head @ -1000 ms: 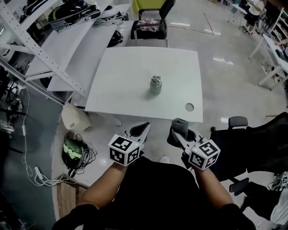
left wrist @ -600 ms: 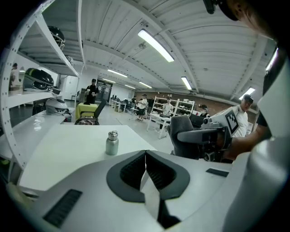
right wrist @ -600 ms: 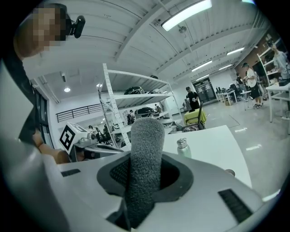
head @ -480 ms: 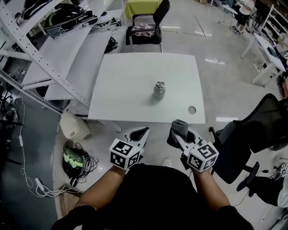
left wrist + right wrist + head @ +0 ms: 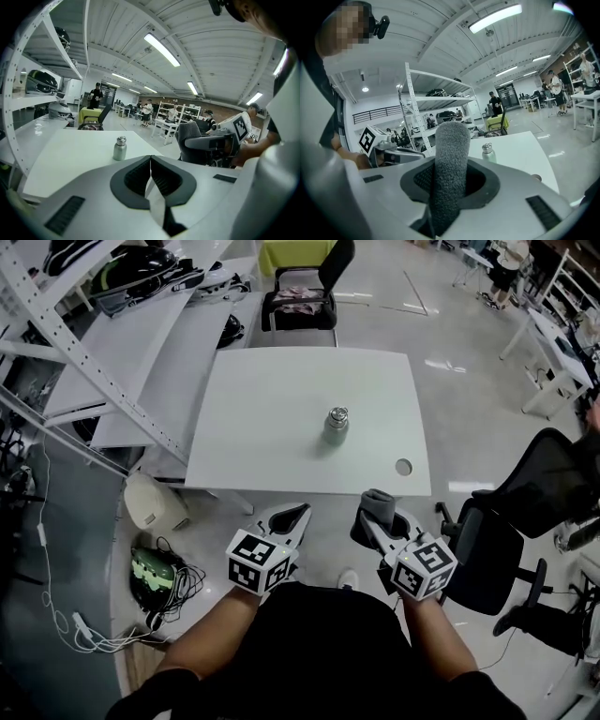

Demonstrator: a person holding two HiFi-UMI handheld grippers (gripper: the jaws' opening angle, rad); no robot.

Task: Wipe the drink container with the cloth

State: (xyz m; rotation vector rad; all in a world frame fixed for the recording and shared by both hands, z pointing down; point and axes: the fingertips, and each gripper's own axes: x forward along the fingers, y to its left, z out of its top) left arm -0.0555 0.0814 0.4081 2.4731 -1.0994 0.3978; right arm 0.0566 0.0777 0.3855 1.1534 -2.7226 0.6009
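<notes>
The person is a little closer to the counter point(image 5: 272, 427), carrying the left gripper point(image 5: 301, 510) and the cloth-holding right gripper point(image 5: 375, 521) along. The drink container point(image 5: 337, 426) now sits slightly lower and further right in the head view, and the black office chair point(image 5: 492, 559) on the right shows at a different angle.

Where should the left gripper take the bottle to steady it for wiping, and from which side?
Probably round the straight body of the bottle, below the narrower cap, coming level from the near left. It stands upright and alone on the table, sides free, and the right gripper holds the cloth. The left gripper is shut, so it must open first.
</notes>
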